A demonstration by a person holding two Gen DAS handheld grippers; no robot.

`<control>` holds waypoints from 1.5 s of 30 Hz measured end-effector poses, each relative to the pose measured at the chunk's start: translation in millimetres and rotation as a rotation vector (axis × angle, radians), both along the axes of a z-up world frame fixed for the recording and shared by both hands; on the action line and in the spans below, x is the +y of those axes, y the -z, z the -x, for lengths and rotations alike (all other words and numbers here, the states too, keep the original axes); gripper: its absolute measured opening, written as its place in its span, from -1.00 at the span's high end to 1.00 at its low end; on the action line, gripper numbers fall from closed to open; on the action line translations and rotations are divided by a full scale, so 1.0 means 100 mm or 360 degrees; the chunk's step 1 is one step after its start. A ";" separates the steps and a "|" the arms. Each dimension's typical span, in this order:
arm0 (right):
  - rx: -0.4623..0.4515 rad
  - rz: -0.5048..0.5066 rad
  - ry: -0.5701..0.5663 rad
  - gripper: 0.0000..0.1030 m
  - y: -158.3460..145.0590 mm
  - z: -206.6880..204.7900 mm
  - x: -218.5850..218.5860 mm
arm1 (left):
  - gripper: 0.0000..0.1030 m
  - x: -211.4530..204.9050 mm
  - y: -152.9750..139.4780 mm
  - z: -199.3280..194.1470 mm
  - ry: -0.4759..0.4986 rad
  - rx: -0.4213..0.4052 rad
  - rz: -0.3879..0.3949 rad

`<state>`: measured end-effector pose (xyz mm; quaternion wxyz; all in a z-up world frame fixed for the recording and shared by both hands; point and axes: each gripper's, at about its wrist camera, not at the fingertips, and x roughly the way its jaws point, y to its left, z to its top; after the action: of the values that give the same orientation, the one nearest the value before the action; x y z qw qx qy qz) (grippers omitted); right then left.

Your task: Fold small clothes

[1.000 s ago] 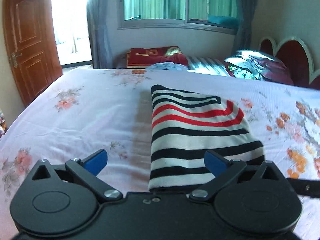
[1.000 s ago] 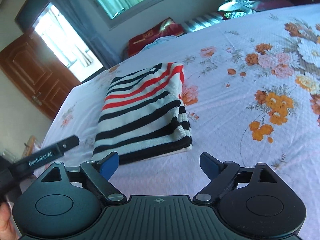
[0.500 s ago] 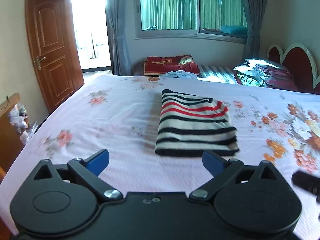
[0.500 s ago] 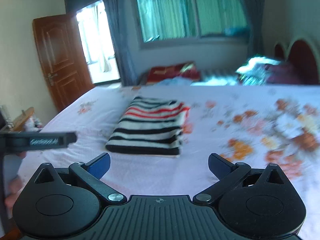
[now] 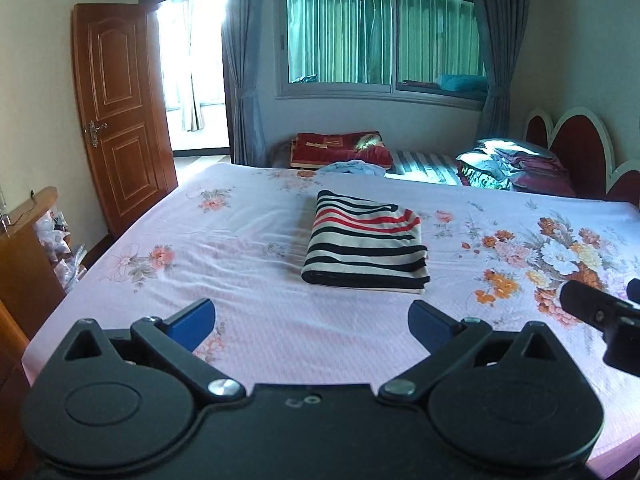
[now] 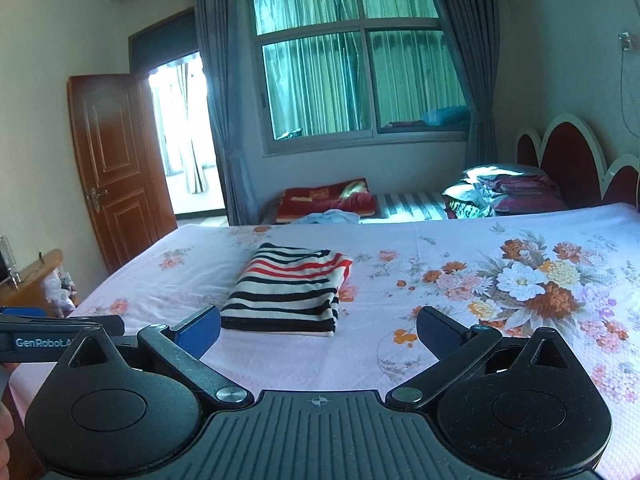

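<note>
A folded striped garment (image 5: 365,251) (black, white & red bands) lies flat on the bed (image 5: 248,240), on a pink floral sheet, roughly mid-mattress w/ its folded edge toward both cameras. The left tool (image 5: 311,322) hovers above the near part of the bed, blue pads spread wide w/ nothing betw. them; the garment sits ahead of it, well apart, slightly right of centre in the left wrist view. The right tool (image 6: 319,328) is likewise released, jaws at full spread & empty; from its wrist view the garment (image 6: 290,290) lies ahead & to the left, its near edge just beyond the left blue pad in the picture, not touching. Each tool shows in the other's view: the right tool's black finger (image 5: 598,312) at the right edge, the left tool's branded arm (image 6: 52,340) at the left edge, beside a sliver of a hand (image 6: 4,432). Beyond the bed: a red blanket (image 5: 340,150) & a light-blue cloth (image 5: 352,168) on a low striped mattress under the window (image 5: 380,36), pillows (image 5: 516,170) by the scalloped headboard (image 5: 568,144), an open wooden door (image 5: 120,120) at left.
</note>
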<state>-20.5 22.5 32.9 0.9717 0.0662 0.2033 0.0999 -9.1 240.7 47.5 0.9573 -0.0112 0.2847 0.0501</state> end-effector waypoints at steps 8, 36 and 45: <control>-0.0019 -0.0006 -0.0004 -1.00 -0.03 0.14 -0.07 | -0.99 -0.06 -0.06 0.16 -0.0006 -0.0042 -0.0010; -0.0056 -0.0022 -0.0011 -1.00 -0.08 0.26 -0.10 | -0.99 -0.12 -0.08 0.29 0.0009 -0.0073 -0.0036; -0.0057 -0.0014 -0.0022 -1.00 -0.09 0.27 -0.08 | -0.99 -0.09 -0.09 0.29 0.0013 -0.0067 -0.0028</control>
<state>-47.3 14.4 42.1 0.9742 0.0673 0.1859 0.1086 -37.9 231.5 56.3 0.9633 -0.0026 0.2641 0.0486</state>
